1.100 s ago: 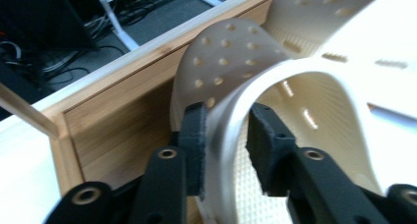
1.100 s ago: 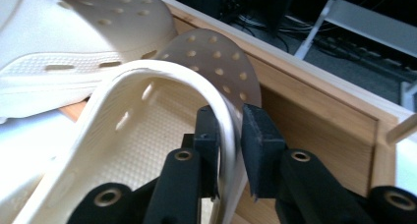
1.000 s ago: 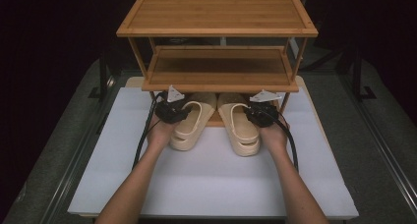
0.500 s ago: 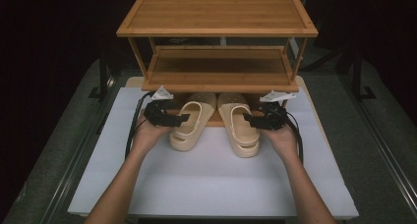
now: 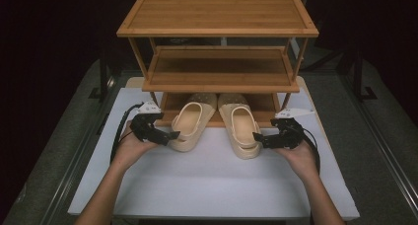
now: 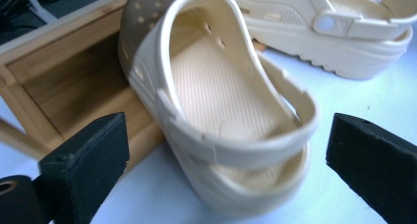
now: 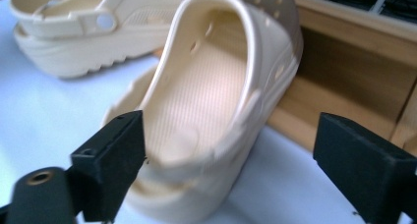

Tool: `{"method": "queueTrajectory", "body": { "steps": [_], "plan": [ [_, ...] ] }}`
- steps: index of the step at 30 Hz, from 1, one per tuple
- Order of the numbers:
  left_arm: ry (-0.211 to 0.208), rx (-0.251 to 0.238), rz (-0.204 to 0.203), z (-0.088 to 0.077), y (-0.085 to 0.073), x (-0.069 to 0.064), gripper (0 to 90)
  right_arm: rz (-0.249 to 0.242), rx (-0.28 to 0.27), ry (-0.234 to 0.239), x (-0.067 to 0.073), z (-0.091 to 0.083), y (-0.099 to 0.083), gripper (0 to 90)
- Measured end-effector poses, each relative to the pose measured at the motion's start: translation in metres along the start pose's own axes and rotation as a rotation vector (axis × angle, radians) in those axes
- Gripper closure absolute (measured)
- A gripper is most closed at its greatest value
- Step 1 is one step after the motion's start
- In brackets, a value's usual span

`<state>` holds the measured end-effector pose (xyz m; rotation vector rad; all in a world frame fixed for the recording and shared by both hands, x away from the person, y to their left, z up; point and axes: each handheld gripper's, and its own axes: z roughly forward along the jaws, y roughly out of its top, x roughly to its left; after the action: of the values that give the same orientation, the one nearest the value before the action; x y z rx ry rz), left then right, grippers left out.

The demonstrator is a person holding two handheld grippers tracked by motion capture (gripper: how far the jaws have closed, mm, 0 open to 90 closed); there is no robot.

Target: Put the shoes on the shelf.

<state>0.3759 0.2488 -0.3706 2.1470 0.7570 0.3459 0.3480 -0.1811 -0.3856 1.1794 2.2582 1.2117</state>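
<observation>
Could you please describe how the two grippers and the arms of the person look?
The left gripper and the right gripper are both black, each with two blocky black jaws faced with matt pads. Each carries a light grey three-cornered plate on top, and a black cable loops from each body. The forearms are bare, with no sleeves and no gloves.

White table (image 5: 212, 185) on grey floor (image 5: 374, 151), bamboo three-tier rack (image 5: 217, 32) at its far edge, dark room behind.
</observation>
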Motion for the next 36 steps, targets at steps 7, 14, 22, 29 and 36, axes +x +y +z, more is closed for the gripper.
{"method": "queueTrajectory", "body": {
  "steps": [7,14,22,29,36],
  "plan": [
    [-0.002,0.025,0.005,0.003,-0.026,-0.003,2.1,0.004,0.031,0.027,0.003,-0.008,-0.025,4.5],
    [-0.034,0.089,0.019,0.026,-0.035,-0.003,0.0,-0.011,0.080,0.075,0.005,0.011,-0.043,2.3],
    [-0.058,0.109,0.048,0.047,-0.040,-0.003,0.0,-0.034,0.132,0.106,0.010,0.035,-0.046,1.3],
    [-0.060,0.106,0.073,0.059,-0.041,-0.004,0.0,-0.051,0.142,0.136,0.012,0.044,-0.046,1.4],
    [-0.068,0.095,0.064,0.062,-0.039,-0.004,0.0,-0.047,0.158,0.162,0.016,0.054,-0.043,1.4]
  ]
}}
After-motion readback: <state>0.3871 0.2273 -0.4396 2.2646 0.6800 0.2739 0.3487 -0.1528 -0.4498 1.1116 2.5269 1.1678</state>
